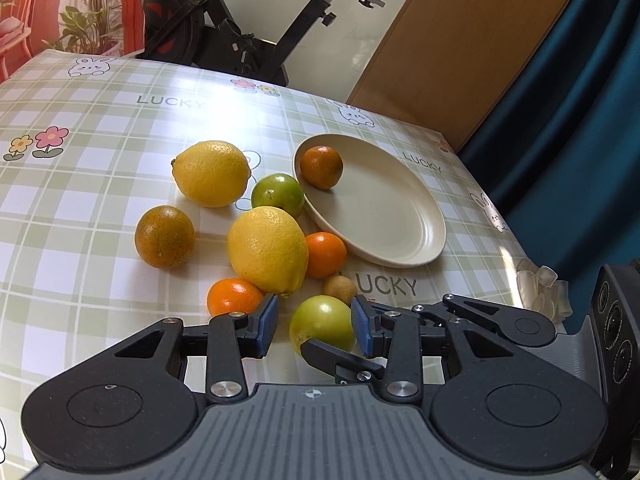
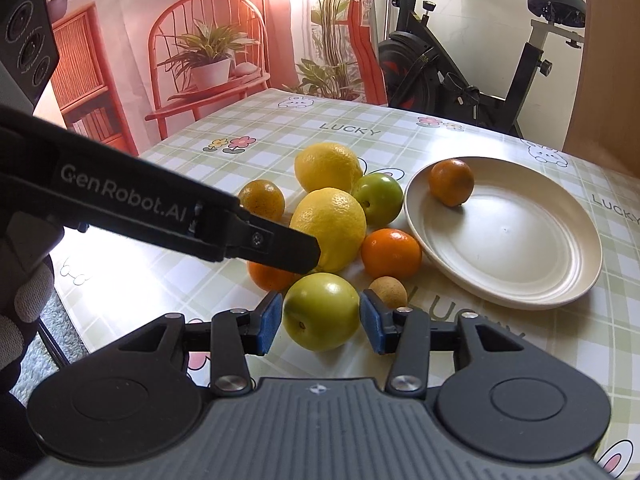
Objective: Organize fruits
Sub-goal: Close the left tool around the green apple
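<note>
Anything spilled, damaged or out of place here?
Nothing spilled or damaged. The only oddity: one orange sits on the plate while the other fruit, including the near green apple, is loose on the tablecloth.

"LUCKY" is printed repeatedly on the checked tablecloth [image 1: 120, 128]. "GenRobot.AI" is printed on the left gripper [image 2: 296, 254] arm.

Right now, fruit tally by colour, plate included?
Big yellow lemons: 2
Bright orange mandarins: 2
Dull greenish-orange mandarins: 2, one on the checked tablecloth, one on the cream oval plate
Smooth green round fruits: 2
Small tan round fruit: 1
Total: 9
</note>
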Tool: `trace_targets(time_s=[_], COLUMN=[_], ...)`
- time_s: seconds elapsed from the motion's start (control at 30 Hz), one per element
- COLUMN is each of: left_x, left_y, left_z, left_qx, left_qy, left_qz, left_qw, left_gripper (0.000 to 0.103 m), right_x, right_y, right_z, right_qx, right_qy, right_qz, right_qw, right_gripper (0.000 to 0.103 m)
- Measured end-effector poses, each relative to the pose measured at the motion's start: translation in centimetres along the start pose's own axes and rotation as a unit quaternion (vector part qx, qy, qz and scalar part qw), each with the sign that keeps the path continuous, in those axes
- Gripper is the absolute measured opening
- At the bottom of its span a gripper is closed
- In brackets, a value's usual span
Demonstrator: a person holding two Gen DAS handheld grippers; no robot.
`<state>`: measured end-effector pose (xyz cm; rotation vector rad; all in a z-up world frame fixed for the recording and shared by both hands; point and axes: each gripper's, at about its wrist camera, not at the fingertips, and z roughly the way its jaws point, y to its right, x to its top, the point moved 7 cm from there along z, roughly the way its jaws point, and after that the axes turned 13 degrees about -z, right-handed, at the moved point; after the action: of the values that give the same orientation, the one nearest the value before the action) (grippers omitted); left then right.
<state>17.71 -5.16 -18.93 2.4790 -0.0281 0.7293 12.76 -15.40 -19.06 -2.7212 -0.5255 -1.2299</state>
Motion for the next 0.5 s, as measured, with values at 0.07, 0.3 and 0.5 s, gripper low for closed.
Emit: trace_targets(time_s=[0.07,0.3,0.5], left_x=[-0.1,-0.6,-0.6], left_y=[0.0,0.1,-0.1], left_z=[0.2,1.0,1.4], left_qx=[-0.001,0.002,0.003], left_qy=[-0.004,-0.019,-0.028], left_qz=[0.0,0.004,-0.003], left_qw=[1.0,0.9998,0.9996], left_gripper=[0.042,0.042,0.041], right_x=[-0.2,-0.5,-0.6], right_y=[0.2,0.1,0.0], right_z=[0.1,0.5,0.7], right_qx=[0.004,0.015,0.021], right_qy=[-0.003,-0.008,-0.01], right_qz=[0.007,0.009,0.011], right_qw=[1.0,1.0,1.0], right_gripper=[0.049,0.05,0.051])
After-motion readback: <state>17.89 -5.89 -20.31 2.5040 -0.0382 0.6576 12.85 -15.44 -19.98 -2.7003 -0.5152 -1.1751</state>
